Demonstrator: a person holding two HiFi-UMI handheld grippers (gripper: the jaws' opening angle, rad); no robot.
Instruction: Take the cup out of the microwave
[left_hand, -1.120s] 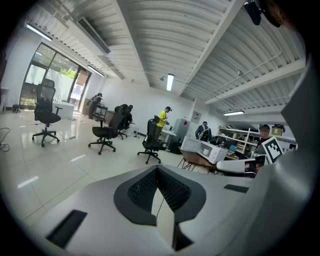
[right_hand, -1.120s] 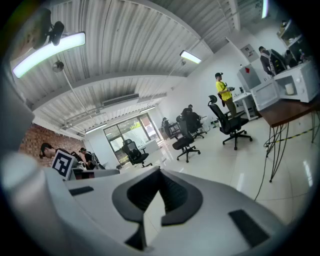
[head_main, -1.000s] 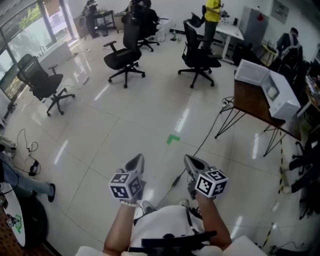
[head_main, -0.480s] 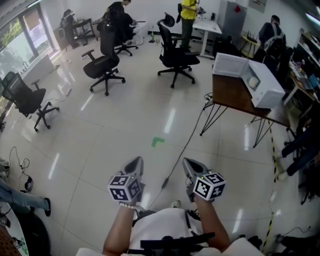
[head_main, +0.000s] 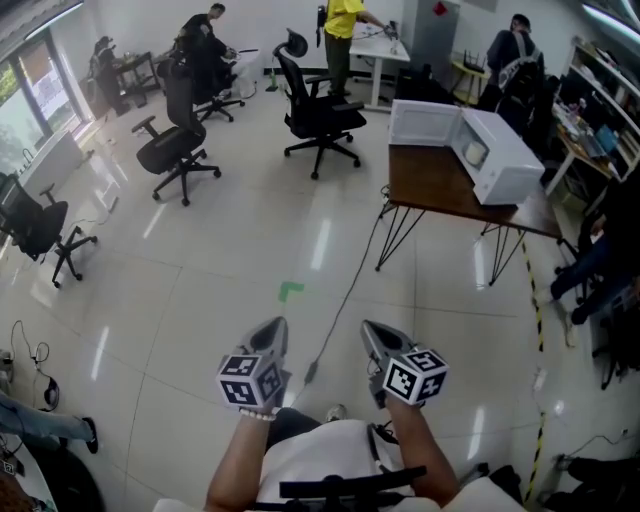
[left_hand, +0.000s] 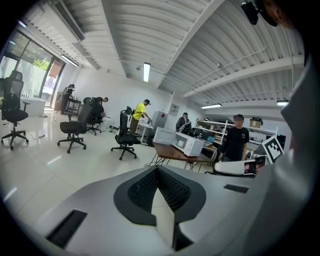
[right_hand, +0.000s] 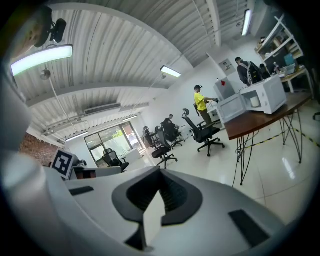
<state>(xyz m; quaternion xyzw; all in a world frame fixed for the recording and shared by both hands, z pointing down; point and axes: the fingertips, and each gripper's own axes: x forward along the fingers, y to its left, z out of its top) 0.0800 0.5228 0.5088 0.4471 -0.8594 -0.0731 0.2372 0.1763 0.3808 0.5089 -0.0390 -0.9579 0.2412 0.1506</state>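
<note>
Now my left gripper (head_main: 272, 338) and right gripper (head_main: 374, 338) carry their jaws pressed together, empty. The white box-shaped microwave (head_main: 497, 155) on the brown wooden surface (head_main: 432, 186) has drawn nearer, upper right. The pale cup (right_hand: 254, 102) seems to be inside, well out of reach.

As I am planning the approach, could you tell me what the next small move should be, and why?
Probably step closer to the wooden table. The microwave stands on it, its door apparently open, well across the floor from both grippers, so nothing is within reach. The left gripper and right gripper are both shut and empty.
</note>
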